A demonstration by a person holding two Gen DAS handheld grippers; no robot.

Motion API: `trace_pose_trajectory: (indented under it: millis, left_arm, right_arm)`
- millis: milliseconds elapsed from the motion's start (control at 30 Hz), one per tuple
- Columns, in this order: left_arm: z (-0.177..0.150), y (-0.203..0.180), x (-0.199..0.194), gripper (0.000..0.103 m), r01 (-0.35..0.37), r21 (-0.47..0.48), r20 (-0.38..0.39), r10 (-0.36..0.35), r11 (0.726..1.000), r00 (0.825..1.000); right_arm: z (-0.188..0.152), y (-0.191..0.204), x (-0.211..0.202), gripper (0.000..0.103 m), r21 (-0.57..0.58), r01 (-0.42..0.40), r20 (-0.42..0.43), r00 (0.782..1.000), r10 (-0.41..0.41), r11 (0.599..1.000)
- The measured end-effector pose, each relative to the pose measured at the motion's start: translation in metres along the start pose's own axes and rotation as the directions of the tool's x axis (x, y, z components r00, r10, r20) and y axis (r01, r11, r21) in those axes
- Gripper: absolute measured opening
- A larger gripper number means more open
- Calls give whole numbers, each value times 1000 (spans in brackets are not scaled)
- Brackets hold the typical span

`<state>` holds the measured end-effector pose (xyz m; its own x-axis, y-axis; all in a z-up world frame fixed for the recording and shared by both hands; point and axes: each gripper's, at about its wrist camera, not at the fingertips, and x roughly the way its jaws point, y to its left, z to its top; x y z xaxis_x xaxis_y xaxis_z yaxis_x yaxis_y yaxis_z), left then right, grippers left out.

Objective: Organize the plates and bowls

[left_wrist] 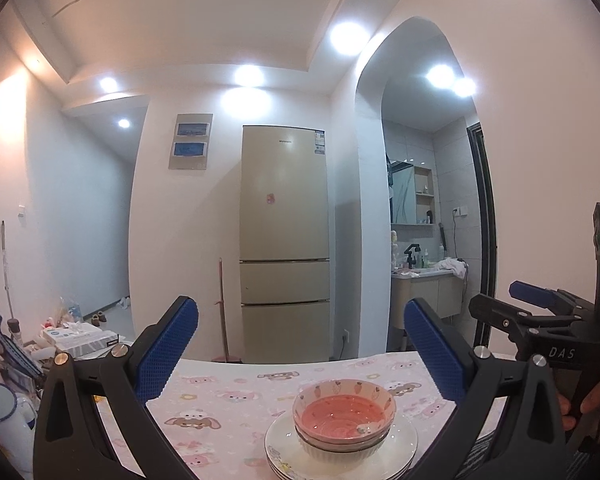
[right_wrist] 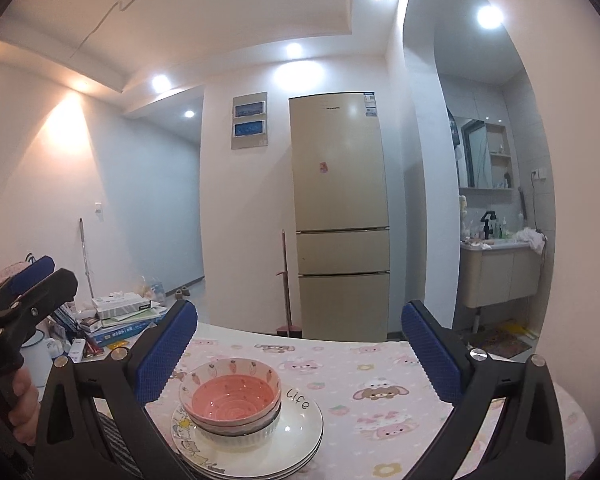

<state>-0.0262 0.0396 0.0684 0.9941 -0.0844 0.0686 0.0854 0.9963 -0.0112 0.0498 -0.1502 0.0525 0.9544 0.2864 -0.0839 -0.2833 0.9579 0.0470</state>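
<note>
With the bowls [right_wrist: 230, 400] already nested and sitting on the stacked plates [right_wrist: 300, 424], the organizing looks essentially done, judging from this layout. Pink-interior bowl on top, at least one more ribbed white bowl under it; exact bowl count unclear. Plates: several rims visible at the stack edge, top one has "Life" lettering and a cartoon print. Whole stack rests on the tabletop [right_wrist: 380, 380], which has a pink bunny-print cloth, near the front edge closest to the cameras.

Left hand-held gripper [left_wrist: 300, 356]: jaws spread wide, holding nothing, hovering above and behind the stack [left_wrist: 340, 432], not touching it. Right hand-held gripper [right_wrist: 300, 352]: also spread wide, empty, with the stack low between its jaws toward the left finger, no contact. Each gripper shows at the edge of the other's view, so they're side by side.

No other loose plates or bowls visible on the cloth in either view; the rest of the tabletop surface shown carries nothing else of the task. What's left, if anything: probably only a final nudge or pulling away. Can't rule out dishes outside the frame.

Background: fridge [right_wrist: 340, 216] against the far wall, clutter of boxes and papers [right_wrist: 120, 312] at left, washbasin cabinet [right_wrist: 500, 272] through the arch at right.
</note>
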Motion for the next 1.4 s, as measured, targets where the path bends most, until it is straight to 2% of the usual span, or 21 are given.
trace_pose_trajectory:
  millis: [333,467,600,733,1033,1233,1400]
  left_arm:
    - [-40,6,19,103,-31,14,-52,32,999,998]
    - [-57,7,22,103,-44,20,-76,45,999,996]
    - [-74,9,32,103,-92,-3,-156,91,996,984]
    - [-77,9,42,103,-97,-8,-210,93,995,973]
    - [-76,18,29,103,-131,-50,-147,123,990,982]
    - [-76,15,30,103,-139,-27,-143,133,990,981]
    - [-74,22,29,103,-143,-57,-139,134,988,981]
  right_arm:
    - [-44,5,24,103,-28,-2,-14,1000,2,1000]
    - [-61,9,33,103,-44,10,-52,999,-12,999]
    - [-81,10,41,103,-65,9,-114,993,-16,998]
    - [-82,16,39,103,-96,5,-109,994,-15,995]
    - [-79,15,36,103,-91,15,-96,995,-24,996]
    - [-78,15,36,103,-93,15,-98,995,-24,996]
    - [-78,13,36,103,-83,19,-101,995,-28,996]
